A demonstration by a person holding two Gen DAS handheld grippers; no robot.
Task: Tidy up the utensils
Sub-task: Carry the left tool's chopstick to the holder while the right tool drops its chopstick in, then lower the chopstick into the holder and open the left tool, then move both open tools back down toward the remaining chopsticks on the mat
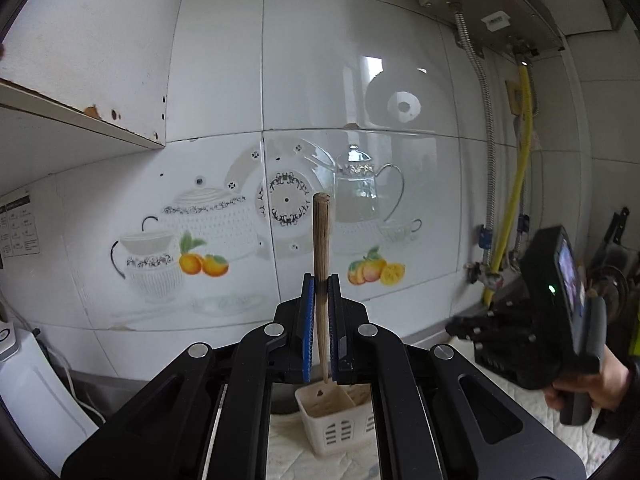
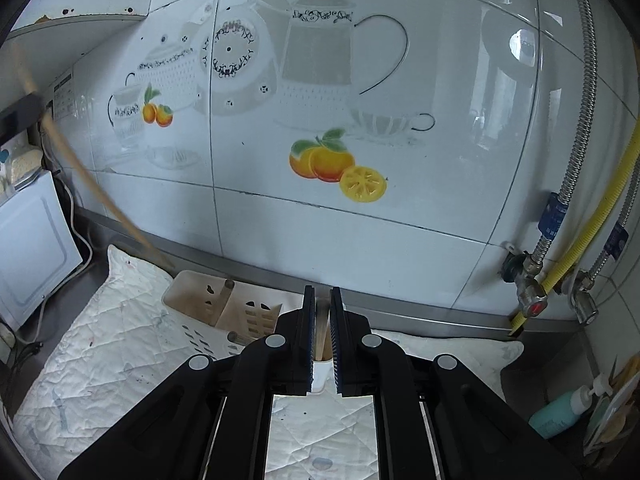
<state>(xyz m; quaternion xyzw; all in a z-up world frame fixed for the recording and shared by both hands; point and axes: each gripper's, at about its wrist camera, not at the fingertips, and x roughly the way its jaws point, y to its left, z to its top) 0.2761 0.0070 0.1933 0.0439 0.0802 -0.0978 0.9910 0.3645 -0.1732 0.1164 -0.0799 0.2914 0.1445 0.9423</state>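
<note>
The wall (image 2: 400,220) is of large glossy white tiles; some carry a printed picture of teapots, cups, a plate and oranges. Below it the table (image 2: 400,312) shows as a grey metal strip, and one white quilted cloth (image 2: 100,340) lies on it, a little stained, with a diamond stitch pattern.

One white appliance (image 2: 28,248) stands at the far left, with white cords beside it. At the right there are two ribbed metal hoses (image 2: 576,140) and one yellow hose (image 2: 600,216) that go down to the valves.

One holder (image 2: 200,304) stands on the cloth near the wall. It is white plastic, box-shaped, with slots in its sides and divided compartments; the inside is brownish. In the left wrist view the holder (image 1: 332,420) is seen below the left tool.

Two tools are in view, both black with blue ribbed pads. The left tool (image 1: 321,300) is clamped on one wooden stick (image 1: 321,264), round and pale brown, which stands nearly upright above the holder. In the right wrist view this stick (image 2: 80,168) crosses the left side on a slant, blurred. The right tool (image 2: 321,320) is closed on one thin, flat, pale piece (image 2: 321,328), whose lower end is at the holder's near edge; I cannot tell what utensil it is. A hand (image 1: 592,388) holds the right tool.

One teal bottle (image 2: 560,412) with a white cap lies at the lower right.
</note>
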